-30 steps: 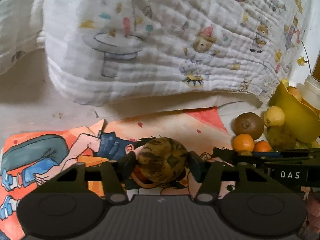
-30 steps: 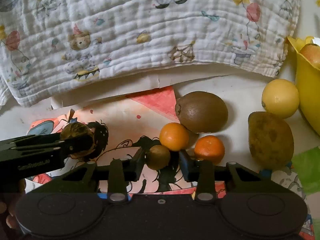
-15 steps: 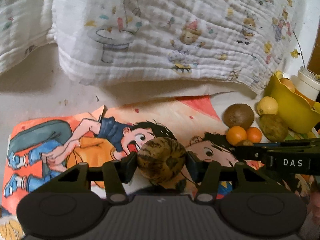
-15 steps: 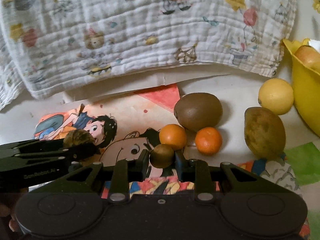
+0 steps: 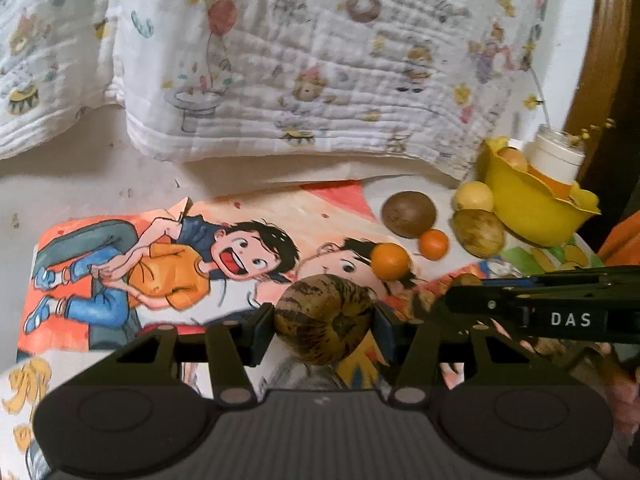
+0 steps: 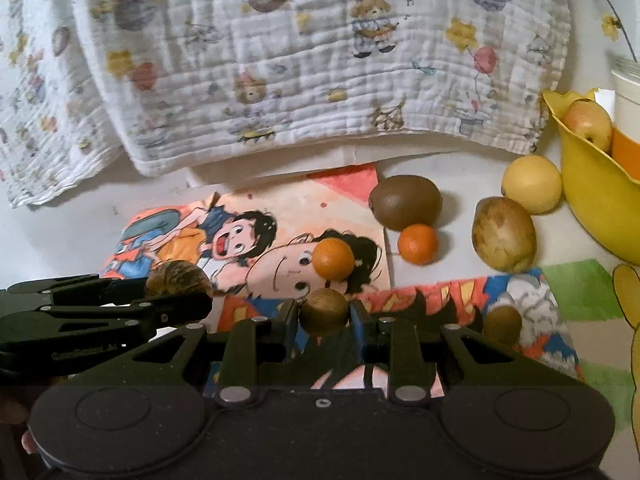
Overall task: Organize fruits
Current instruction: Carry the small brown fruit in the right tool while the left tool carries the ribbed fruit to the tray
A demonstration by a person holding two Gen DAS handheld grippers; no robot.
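**Both tongs hold a fruit above the cartoon mat**

The left tongs (image 5: 325, 322) are closed around a brown striped fruit (image 5: 325, 320), and the right tongs (image 6: 324, 314) grip a small brown fruit (image 6: 323, 311). Both fruits hang over the cartoon mat (image 6: 256, 236) on the table (image 5: 80, 184). Beyond them one orange (image 6: 333, 259) lies on the mat, and a second orange (image 6: 418, 243) lies touching a kiwi (image 6: 405, 201). Further right are a mottled pear (image 6: 504, 233) and a lemon (image 6: 531, 184), just beside the yellow bowl (image 6: 592, 200) with an apple (image 6: 588, 125) inside. A printed blanket (image 6: 304, 60) lies behind.

Left claw (image 5: 325, 322) and right claw (image 6: 325, 312) each clamped on fruit.
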